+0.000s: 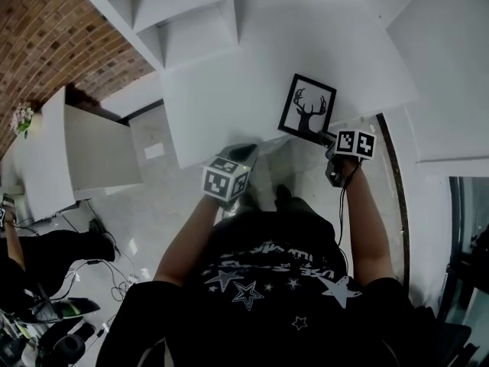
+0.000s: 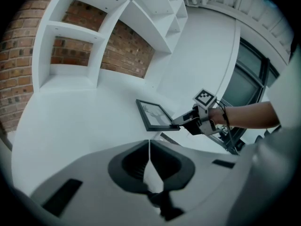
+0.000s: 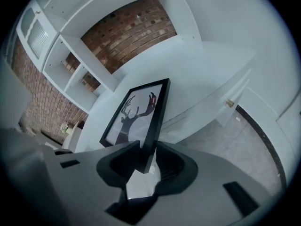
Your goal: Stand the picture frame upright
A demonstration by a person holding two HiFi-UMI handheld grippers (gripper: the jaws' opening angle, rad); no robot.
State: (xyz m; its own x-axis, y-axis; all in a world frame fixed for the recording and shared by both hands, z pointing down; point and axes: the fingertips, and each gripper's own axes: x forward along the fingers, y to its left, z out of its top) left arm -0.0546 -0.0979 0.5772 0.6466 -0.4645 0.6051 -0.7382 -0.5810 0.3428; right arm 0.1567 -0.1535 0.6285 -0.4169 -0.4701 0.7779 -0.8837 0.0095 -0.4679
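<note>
Closest in is the person's black T-shirt [image 1: 260,281] with white stars printed across the chest, and both bare forearms stretch forward from it over the pale floor [image 1: 160,205]. From where I stand, the left claw [image 2: 149,149] is pressed fully together with nothing in it. It sits at the front edge of the white table [image 1: 229,105], off to the left of the frame and clear of it. Its black-and-white marker cube [image 1: 226,179] faces up towards the person.

On the right, the black picture frame [image 1: 307,107], which has a dark antlered deer head on a white ground, is on the table near the front edge, picture side up. It looks flat or close to flat, though I cannot tell whether its near corner is raised off the surface. The right claw [image 3: 147,143] has hold of it. The near rim of the frame runs straight in between the two jaws, and each jaw bears on one side of the thin black edge, so the jaws stand only partly closed around it. Seen from the left claw's side, that grip is at the frame's corner nearest the person.

Beyond the table, white shelves [image 2: 94,41] rise against a red brick wall [image 1: 53,44]
</note>
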